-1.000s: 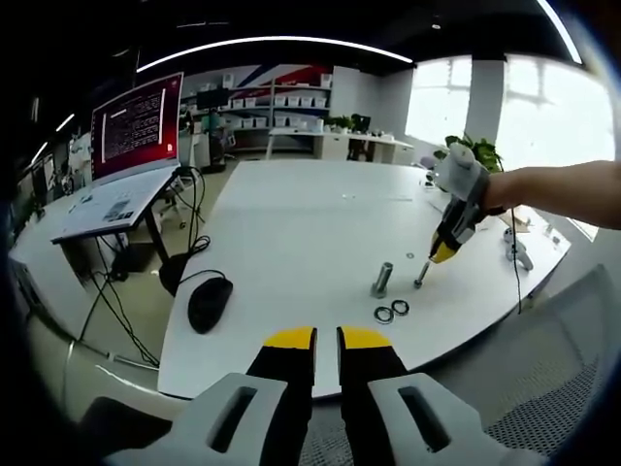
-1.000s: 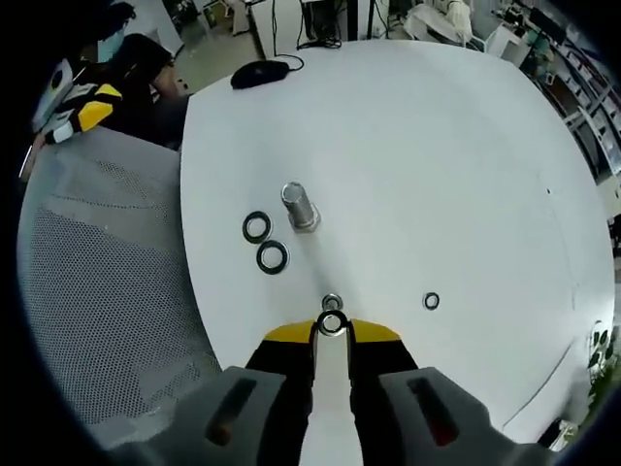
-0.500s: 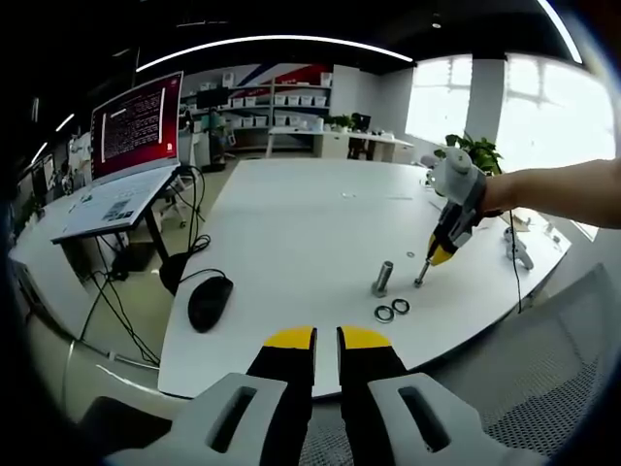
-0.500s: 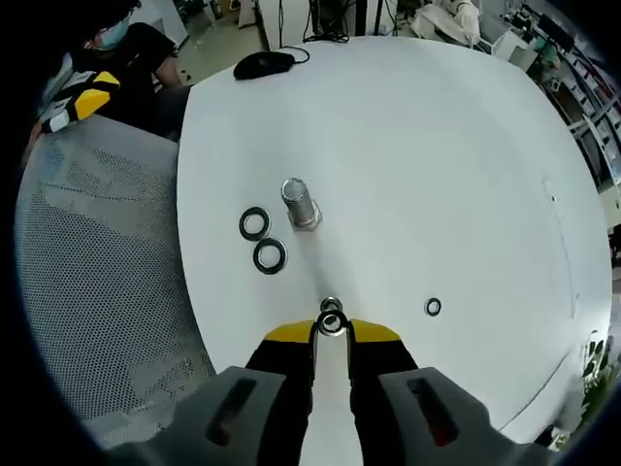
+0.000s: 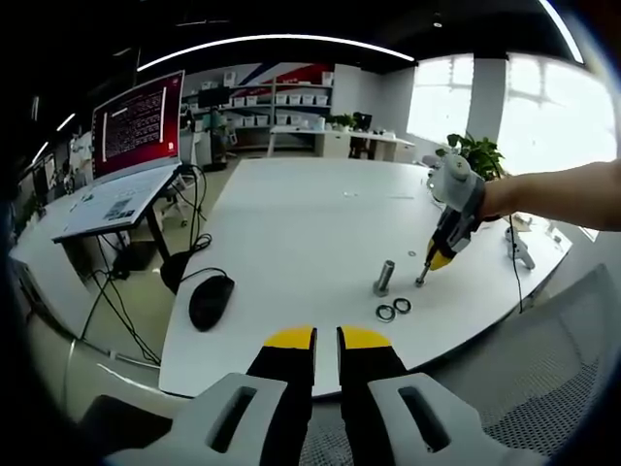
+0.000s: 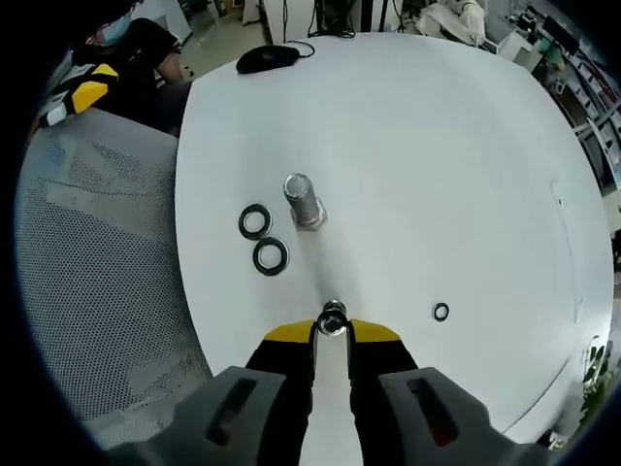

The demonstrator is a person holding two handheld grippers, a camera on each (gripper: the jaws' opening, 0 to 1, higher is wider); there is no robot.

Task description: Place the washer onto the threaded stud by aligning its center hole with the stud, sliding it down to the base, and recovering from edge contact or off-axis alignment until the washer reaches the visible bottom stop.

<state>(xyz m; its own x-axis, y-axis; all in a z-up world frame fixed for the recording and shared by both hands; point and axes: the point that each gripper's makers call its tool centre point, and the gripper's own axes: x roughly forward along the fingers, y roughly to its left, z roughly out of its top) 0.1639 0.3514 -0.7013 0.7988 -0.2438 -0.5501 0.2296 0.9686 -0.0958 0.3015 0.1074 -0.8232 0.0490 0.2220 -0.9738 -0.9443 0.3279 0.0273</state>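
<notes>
My right gripper (image 6: 331,331) points down at the white table (image 6: 408,146), shut on a small metal washer (image 6: 333,316). The washer sits right over the top of the thin threaded stud, which hides beneath it here. In the left gripper view the stud (image 5: 421,277) stands upright under the yellow tip of my right gripper (image 5: 434,260), held by a person's arm. My left gripper (image 5: 327,338) hangs off the table's near edge, jaws together with nothing between them. Its yellow tip (image 6: 82,97) shows at the upper left of the right gripper view.
A short metal cylinder (image 6: 301,199) stands left of the stud, with two dark rings (image 6: 255,221) (image 6: 271,256) beside it. A tiny washer (image 6: 441,312) lies to the right. A black mouse (image 5: 210,302) sits near the table's edge. A mesh chair (image 6: 97,272) stands alongside.
My right gripper has crept forward, so the held washer, earlier just short of the stud's top, now lies over it. The left gripper has stayed put.
</notes>
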